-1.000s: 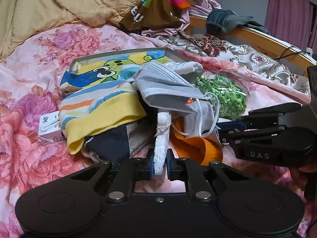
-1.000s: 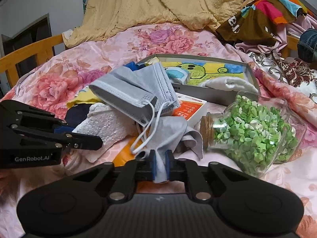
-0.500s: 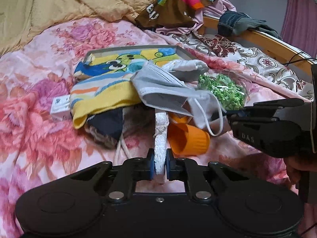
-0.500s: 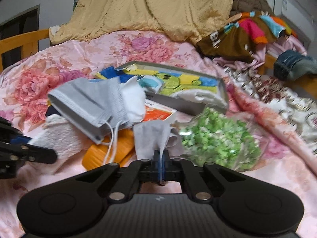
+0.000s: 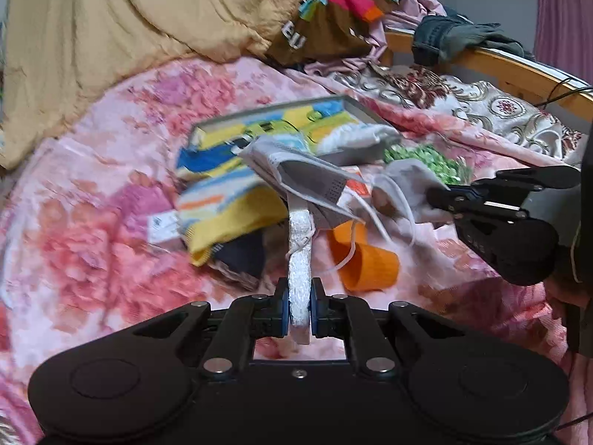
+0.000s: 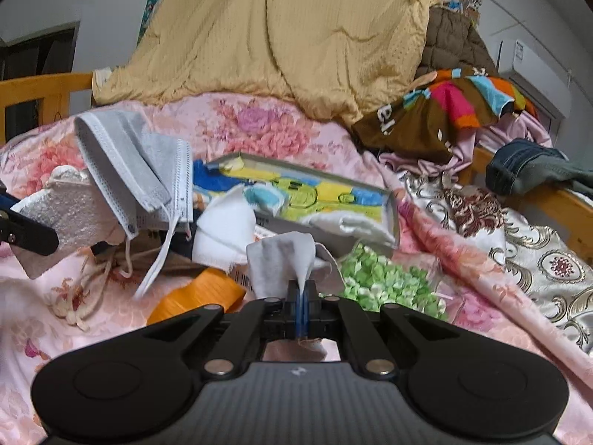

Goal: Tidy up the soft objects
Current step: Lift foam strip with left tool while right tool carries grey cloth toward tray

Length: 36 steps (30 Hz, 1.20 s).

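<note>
Right now my left gripper is clamped narrow on a white textured foam-like piece, its blue pads pressing both sides, and the piece stands up edge-on out of the jaws. A grey face mask is draped over the top of that piece, its white ear loops dangling toward an orange cup lying on its side on the pink floral bedspread.

On my right gripper the jaws have just been closing, and they are pinched tight on a thin pale-grey cloth that sticks up between the pads. Beyond it lies a spread of green bits, seemingly in something clear; I cannot tell the container.

Behind the pile sits a shallow grey box with a bright cartoon print inside and white fabric at its near corner. A striped yellow knit piece lies left of the foam. Further back, a tan quilt is heaped up.
</note>
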Tool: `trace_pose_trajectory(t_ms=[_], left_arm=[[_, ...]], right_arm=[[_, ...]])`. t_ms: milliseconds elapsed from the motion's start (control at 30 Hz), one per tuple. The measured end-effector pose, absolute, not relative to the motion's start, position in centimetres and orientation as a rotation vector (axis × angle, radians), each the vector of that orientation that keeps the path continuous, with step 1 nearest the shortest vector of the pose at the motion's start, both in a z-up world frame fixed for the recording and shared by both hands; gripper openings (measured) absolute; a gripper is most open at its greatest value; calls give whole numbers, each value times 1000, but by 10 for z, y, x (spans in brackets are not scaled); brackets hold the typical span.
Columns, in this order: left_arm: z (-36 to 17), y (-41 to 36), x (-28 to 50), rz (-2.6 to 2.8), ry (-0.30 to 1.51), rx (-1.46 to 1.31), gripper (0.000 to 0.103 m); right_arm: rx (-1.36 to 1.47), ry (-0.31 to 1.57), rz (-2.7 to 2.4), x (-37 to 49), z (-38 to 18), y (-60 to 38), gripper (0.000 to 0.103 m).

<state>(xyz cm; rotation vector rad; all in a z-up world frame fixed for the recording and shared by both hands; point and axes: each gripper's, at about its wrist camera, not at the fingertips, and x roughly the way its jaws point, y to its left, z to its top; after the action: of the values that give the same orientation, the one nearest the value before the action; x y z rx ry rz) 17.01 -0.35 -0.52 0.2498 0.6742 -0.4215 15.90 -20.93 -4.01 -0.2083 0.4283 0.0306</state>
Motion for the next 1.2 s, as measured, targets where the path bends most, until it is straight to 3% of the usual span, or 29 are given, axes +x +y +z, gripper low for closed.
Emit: trace_pose_trajectory(t_ms=[533,1200], left_arm=[[23,-38,137,-421,585,673,11],[47,-31,174,-420,549,273,11]], right_arm=[[-147,304,13,146,-14,-224,1],[85,261,48,160,14,-265,1]])
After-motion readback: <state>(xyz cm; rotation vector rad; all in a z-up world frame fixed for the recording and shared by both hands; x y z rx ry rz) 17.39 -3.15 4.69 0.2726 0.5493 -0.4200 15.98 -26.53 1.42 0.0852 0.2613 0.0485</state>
